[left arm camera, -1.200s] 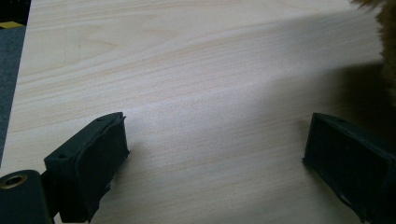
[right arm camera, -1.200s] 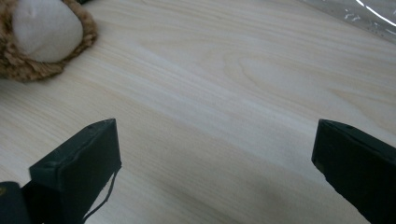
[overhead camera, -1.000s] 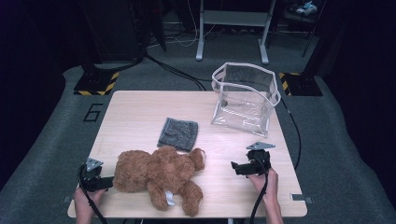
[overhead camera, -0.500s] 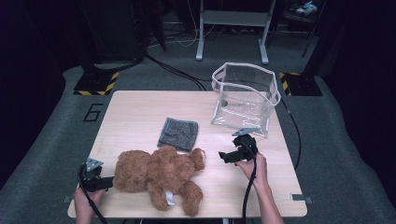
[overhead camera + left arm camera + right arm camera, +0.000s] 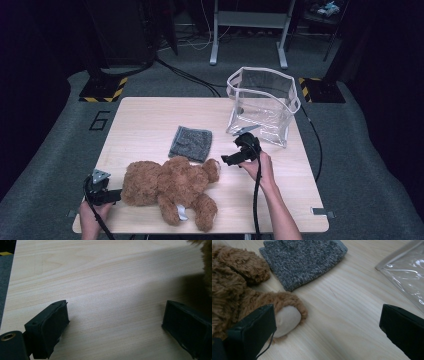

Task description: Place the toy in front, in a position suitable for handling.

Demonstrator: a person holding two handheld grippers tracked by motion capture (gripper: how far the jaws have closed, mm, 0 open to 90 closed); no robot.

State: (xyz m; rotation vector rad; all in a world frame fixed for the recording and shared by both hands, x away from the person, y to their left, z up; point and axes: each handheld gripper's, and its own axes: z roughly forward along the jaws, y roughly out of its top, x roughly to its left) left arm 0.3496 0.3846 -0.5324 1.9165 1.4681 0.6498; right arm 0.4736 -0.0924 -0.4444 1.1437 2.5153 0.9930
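Right gripper view: teddy bear (image 5: 242,292) pale paw beside jaw, grey cloth (image 5: 304,260) beyond. Right gripper (image 5: 231,160) jaws open, low over worktop (image 5: 145,120); left gripper (image 5: 112,196) jaws open at near-left corner.

— Position of the brown plush teddy bear (image 5: 170,187)?
— Lying on the pale wooden worktop (image 5: 145,120) near its front edge. The grey knitted cloth (image 5: 190,143) lies just behind it.
— And the clear plastic bag (image 5: 261,104)?
— Standing at the back right, apart from both.
— The tools?
— Left tool (image 5: 116,196) just left of the bear; right tool (image 5: 226,160) just right of its paw.

Wooden table (image 5: 150,115) on grey carpet (image 5: 60,125); dim surroundings, perhaps metal stand (image 5: 248,30).
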